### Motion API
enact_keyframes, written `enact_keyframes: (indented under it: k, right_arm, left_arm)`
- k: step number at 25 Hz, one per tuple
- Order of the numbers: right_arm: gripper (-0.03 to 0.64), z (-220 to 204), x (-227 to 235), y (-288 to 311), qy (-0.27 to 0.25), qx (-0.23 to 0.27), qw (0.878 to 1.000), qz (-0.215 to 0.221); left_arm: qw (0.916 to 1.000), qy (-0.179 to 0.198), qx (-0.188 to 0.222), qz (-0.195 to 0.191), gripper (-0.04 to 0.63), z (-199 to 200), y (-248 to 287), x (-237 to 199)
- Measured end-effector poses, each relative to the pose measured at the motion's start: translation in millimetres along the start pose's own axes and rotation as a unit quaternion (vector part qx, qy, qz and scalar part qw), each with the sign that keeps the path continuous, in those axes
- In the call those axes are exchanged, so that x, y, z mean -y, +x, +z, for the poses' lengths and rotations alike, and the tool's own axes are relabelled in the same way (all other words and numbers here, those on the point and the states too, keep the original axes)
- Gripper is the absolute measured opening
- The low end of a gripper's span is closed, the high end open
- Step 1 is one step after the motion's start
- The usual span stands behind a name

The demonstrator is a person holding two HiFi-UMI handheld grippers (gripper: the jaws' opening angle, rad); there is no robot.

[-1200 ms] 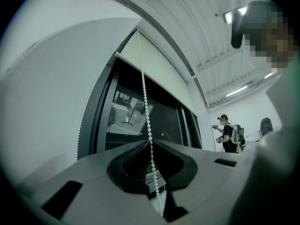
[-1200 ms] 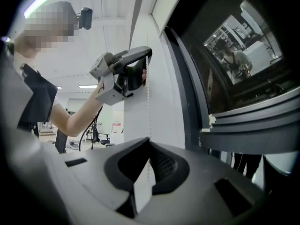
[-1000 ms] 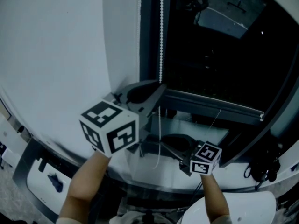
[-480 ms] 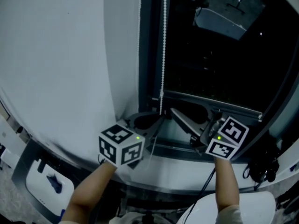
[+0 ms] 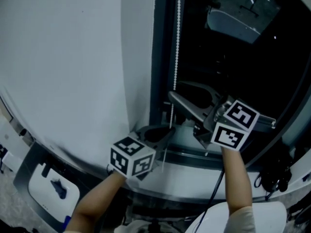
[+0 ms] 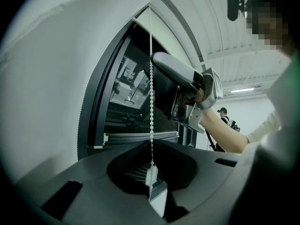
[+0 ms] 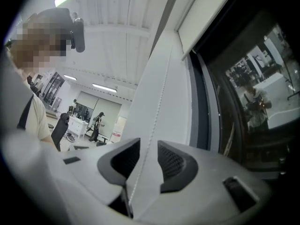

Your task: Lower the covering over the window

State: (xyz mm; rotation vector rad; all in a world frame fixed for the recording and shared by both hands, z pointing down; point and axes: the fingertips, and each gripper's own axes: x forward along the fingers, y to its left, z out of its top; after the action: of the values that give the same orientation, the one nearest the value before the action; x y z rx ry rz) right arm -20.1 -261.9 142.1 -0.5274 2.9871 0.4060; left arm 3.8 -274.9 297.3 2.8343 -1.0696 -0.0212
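Left gripper point(image 5: 170, 129): fingers clenching the bead chain point(image 5: 178, 38) low down; right gripper point(image 5: 173, 89): fingers released, straddling the chain just above; covering point(image 7: 208, 13) hanging well above both. Risk: chain slipping and covering stalling if the left is letting go before the right clamps. Versus a second ago: left sitting lower, right now above it, its jaws having just been opening.

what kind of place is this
Probably an office or lab, after dark: a large black window with a bead chain beside it, ceiling strip lights, and an office chair in the open room behind.
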Motion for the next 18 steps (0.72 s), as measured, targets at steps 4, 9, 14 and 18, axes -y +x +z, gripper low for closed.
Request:
enact_keyframes:
  k: [4,9,14,18]
  right_arm:
    - [0.123,4,1,6,0.008,0.004,1.0,0.004]
    - [0.123,9,-2,13,0.01,0.009,1.0,0.007]
    - [0.103,14,-3,14,0.008,0.012,1.0,0.011]
    - [0.043,16,-6,18,0.001,0.015,1.0,0.015]
  left_arm:
    - [0.9999,-0.007,-0.008,-0.002,0.032,-13,-2,3]
    - [0.9995,-0.023,-0.021,-0.006,0.032,-32,-6,0]
    - [0.9992,-0.026,-0.029,-0.01,0.032,-43,-4,4]
    - [0.9993,-0.023,-0.028,-0.006,0.032,-44,-6,1]
